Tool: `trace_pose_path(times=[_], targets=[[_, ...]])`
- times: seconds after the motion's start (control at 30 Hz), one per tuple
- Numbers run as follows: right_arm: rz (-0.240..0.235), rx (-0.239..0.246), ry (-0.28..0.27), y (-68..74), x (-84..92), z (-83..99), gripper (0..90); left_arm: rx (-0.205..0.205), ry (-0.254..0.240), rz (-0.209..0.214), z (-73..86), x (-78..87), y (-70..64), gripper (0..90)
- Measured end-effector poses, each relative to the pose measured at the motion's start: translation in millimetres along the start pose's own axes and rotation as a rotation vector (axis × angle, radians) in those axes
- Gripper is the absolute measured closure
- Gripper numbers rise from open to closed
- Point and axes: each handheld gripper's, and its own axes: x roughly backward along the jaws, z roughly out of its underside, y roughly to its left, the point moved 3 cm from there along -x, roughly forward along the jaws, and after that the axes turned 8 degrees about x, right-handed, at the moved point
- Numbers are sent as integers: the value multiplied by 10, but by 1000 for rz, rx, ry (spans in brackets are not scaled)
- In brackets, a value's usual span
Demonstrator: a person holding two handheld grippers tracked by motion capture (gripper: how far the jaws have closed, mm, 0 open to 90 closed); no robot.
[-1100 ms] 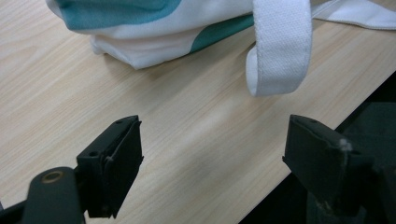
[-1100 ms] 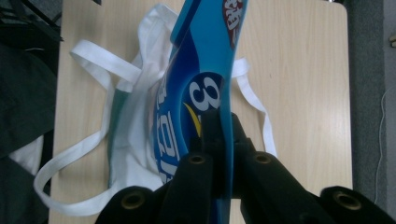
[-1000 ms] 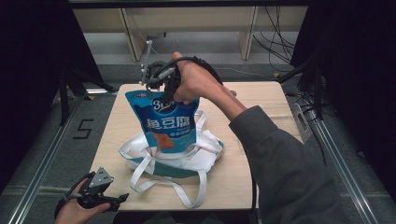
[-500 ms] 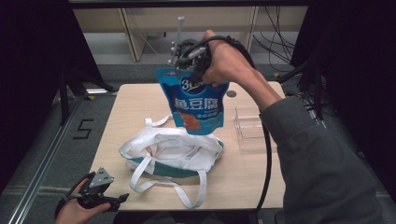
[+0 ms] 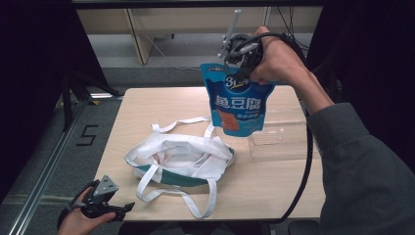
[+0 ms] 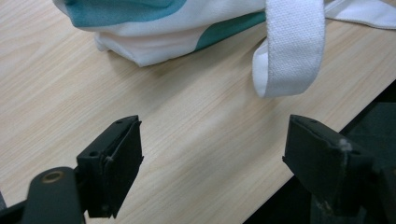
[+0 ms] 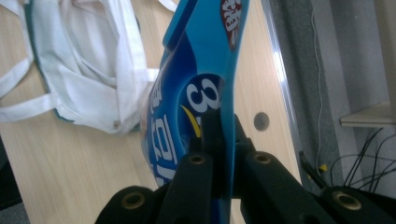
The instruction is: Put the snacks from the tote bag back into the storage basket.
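A blue snack bag [image 5: 240,103] with white and orange print hangs in the air over the right half of the table, clear of the tote. My right gripper [image 5: 238,55] is shut on its top edge; in the right gripper view both jaws pinch the bag's [image 7: 196,93] upper seam. A white tote bag with a teal base [image 5: 178,159] lies slumped on the table's middle, its straps spread toward the front edge. My left gripper [image 5: 115,208] hangs low at the front left corner, open, with nothing between its jaws; the tote [image 6: 154,28] and one strap [image 6: 289,46] lie just ahead of it.
A clear plastic tray [image 5: 281,134] sits on the table's right side, under and behind the hanging bag. The light wooden table [image 5: 147,110] has a hole near its far edge [image 7: 261,121]. Shelving and cables stand beyond the table.
My right gripper has carried the snack bag up out of the tote and to the right, over the clear tray. The tote has slumped flatter. The left gripper has kept still.
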Motion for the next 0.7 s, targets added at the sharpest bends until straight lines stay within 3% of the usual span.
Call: trace_pose_path(times=[0.13, 0.17, 0.3, 0.33, 0.4, 0.53, 0.57, 0.6, 0.63, 0.67, 0.7], targets=[[15, -20, 6, -51, -1, 188, 900, 3, 0, 1, 4, -6, 2, 186], [3, -51, 9, -41, 6, 230, 900, 3, 0, -2, 4, -13, 7, 187], [20, -85, 9, -96, 4, 422, 900, -1, 10, -6, 4, -3, 14, 187], [8, -126, 9, -84, 8, 462, 900, -1, 11, -9, 4, -5, 18, 187], [25, -100, 6, -143, 3, 556, 900, 9, 13, 0, 7, -14, 15, 187], [16, -132, 10, -198, -15, 743, 900, 9, 19, -2, 9, -19, 22, 187], [21, -164, 19, -194, -21, 786, 900, 13, 8, -10, 4, -18, 25, 187], [17, -144, 13, -222, -34, 831, 900, 9, -1, -28, -3, -10, 33, 188], [23, -147, 15, -235, -48, 872, 900, 18, -7, -19, -8, -5, 36, 189], [24, -156, 19, -247, -60, 914, 900, -2, 2, -16, -12, 11, 52, 190], [22, -165, 21, -257, -73, 953, 900, 16, -8, -30, -9, -4, 51, 190]])
